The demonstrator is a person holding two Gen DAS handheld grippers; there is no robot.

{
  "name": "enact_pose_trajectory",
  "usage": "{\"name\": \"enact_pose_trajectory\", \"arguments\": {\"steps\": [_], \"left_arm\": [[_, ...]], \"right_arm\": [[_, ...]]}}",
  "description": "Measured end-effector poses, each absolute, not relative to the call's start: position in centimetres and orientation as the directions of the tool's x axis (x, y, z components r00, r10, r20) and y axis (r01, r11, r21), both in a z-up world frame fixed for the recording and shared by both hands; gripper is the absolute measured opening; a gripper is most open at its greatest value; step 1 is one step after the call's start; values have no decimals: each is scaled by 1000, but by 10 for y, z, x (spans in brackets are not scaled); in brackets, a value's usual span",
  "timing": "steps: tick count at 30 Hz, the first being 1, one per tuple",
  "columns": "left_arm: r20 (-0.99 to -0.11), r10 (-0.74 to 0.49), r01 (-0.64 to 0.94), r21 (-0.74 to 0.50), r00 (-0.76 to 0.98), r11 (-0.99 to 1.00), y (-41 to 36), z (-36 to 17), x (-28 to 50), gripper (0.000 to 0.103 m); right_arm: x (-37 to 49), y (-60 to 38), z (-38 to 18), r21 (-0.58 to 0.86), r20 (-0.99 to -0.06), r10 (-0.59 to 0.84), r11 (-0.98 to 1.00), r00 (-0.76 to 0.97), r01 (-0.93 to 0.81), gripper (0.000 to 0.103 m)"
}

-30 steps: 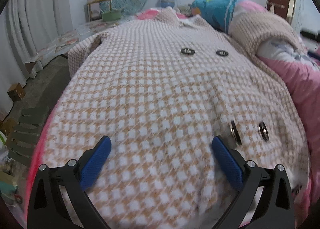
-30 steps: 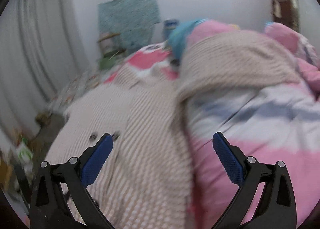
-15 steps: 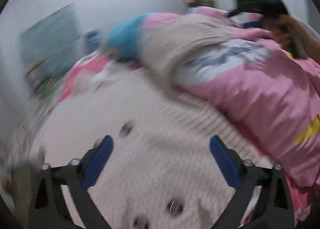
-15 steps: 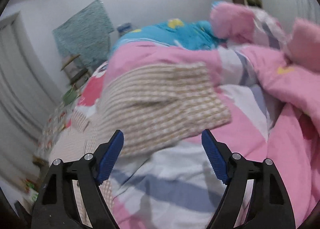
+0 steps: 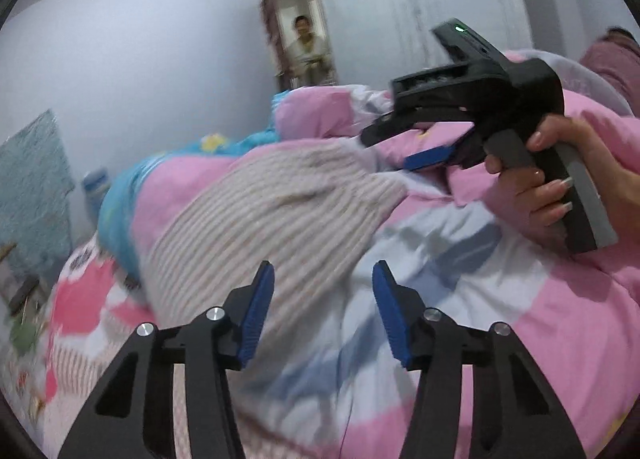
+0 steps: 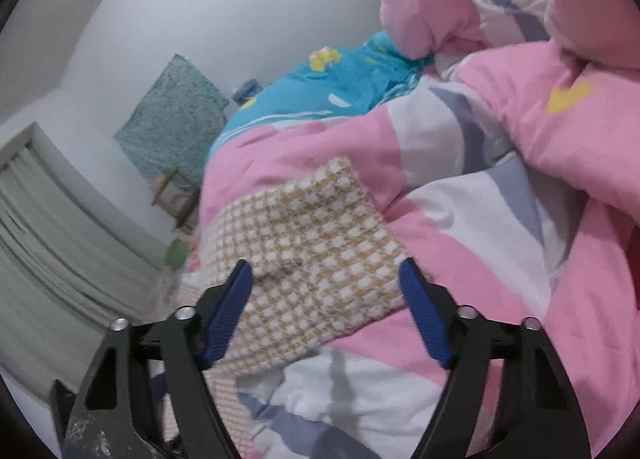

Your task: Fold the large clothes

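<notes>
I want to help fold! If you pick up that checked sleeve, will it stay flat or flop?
The checked sleeve would probably flop: it already drapes softly over the pink quilt. Its fuzzy weave likely grips well, not slippery.

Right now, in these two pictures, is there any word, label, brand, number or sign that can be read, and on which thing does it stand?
No text can be read in either view.
Pink quilt: only printed shapes, such as a yellow heart, no letters.
Checked coat sleeve: woven pattern only, no label in sight.
Blue bedding: yellow and white prints, no words.
Right gripper: a green light on its body, no marking legible.
Blue container by the wall: too blurred to read.
</notes>
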State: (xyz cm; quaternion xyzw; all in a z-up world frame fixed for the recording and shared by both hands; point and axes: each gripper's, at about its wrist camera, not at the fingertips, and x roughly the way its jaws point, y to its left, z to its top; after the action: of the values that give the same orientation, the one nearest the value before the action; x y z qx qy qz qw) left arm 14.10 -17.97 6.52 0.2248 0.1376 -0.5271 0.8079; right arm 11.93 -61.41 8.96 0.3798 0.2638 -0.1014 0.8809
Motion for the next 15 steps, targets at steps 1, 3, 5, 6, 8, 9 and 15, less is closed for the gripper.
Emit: {"name": "enact_pose_trajectory", "arguments": {"steps": [1,3,5,6,8,9,15], "left_arm": [[-454,-796,915,237,401,326,-185,63,139,43],[-446,-801,914,253,400,316,-197,63,138,39],[-440,-812,920,256,385,297,-206,63,136,38],[-434,-815,918,273,385,288,-213,62,136,38],[-448,-810,917,305,378,259,-231,56,137,38],[-459,-806,916,316,374,246,-241,53,138,38],[-510,-759,895,389,405,216,-297,39,143,38]], "right_arm": [[121,-616,90,625,-535,42,692,844,361,65],[128,-617,90,638,-531,96,699,842,323,63],[133,-615,90,618,-547,98,717,832,322,62],[133,-615,90,608,-548,80,721,832,331,63],[133,-623,88,619,-540,50,700,840,356,64],[133,-631,84,644,-528,43,671,848,367,66],[153,-651,66,665,-569,83,631,818,398,71]]}}
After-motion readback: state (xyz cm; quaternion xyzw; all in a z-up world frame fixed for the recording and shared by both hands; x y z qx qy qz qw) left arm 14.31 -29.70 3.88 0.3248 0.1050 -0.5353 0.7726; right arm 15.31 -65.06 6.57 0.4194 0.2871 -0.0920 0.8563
